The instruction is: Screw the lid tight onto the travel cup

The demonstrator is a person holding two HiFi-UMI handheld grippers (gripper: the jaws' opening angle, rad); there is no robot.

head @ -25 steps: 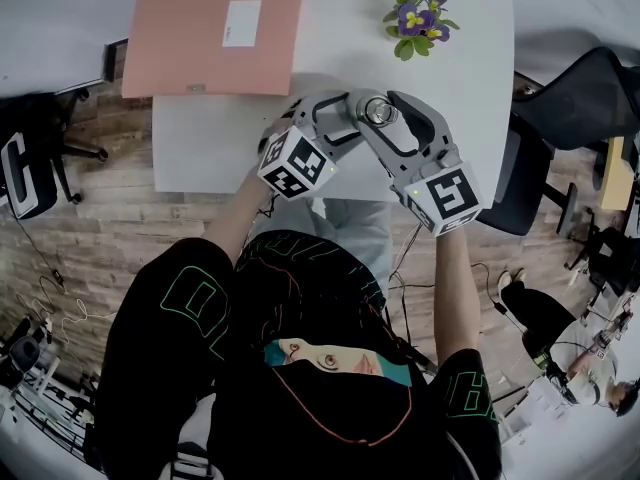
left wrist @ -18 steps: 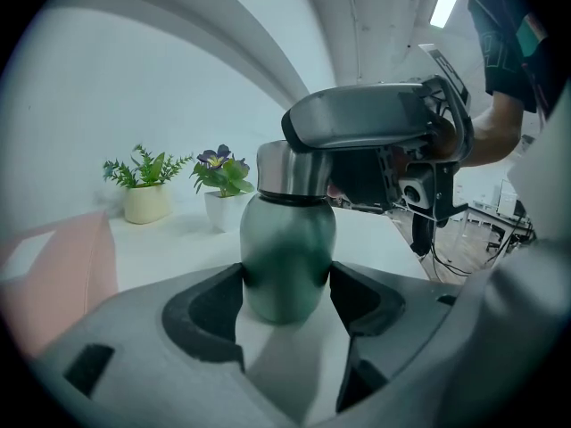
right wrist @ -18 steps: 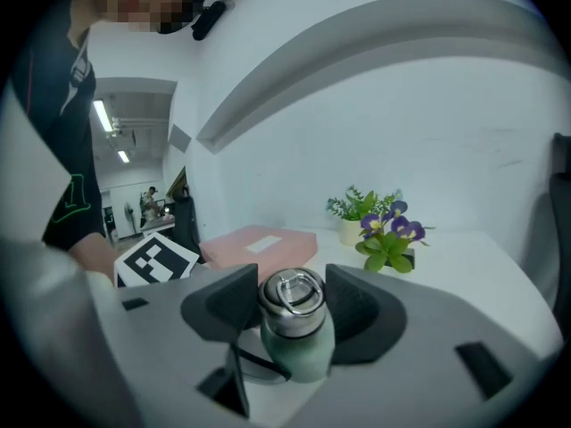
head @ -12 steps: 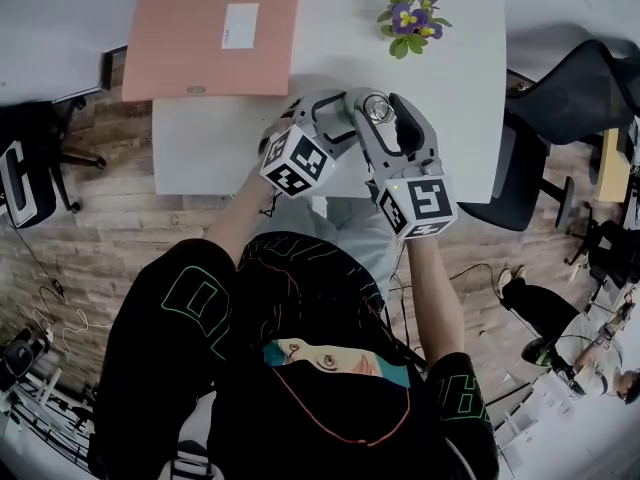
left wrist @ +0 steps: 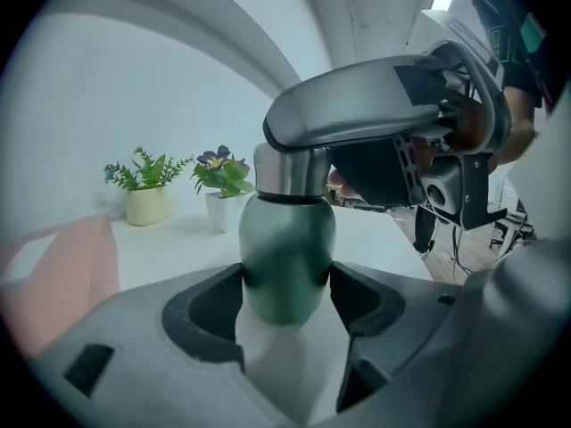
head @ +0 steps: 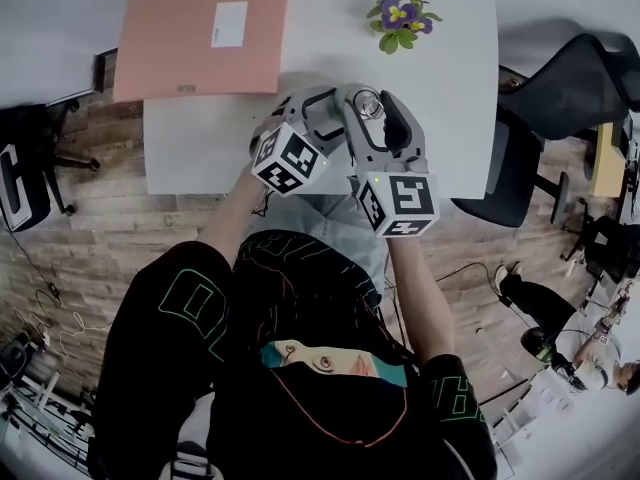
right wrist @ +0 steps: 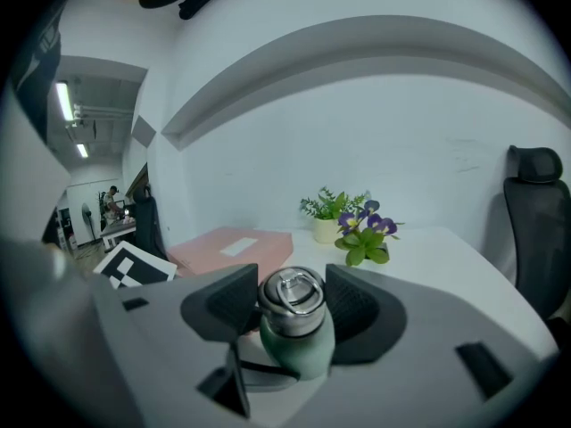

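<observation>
Left hand-held gripper (left wrist: 285,285) clamping travel cup (left wrist: 287,246) (green), right hand-held gripper (right wrist: 293,303) gripping lid (right wrist: 291,291)

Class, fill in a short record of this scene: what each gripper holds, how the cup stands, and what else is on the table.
Left gripper: jaws closed on the green body of the travel cup
Right gripper: jaws closed round the steel lid, one pad against each side
Lid position: on the cup's neck, loop handle on top
Cup: upright over the white table; whether it rests on it cannot be told
Also on the table: pink folder, potted flowers
</observation>
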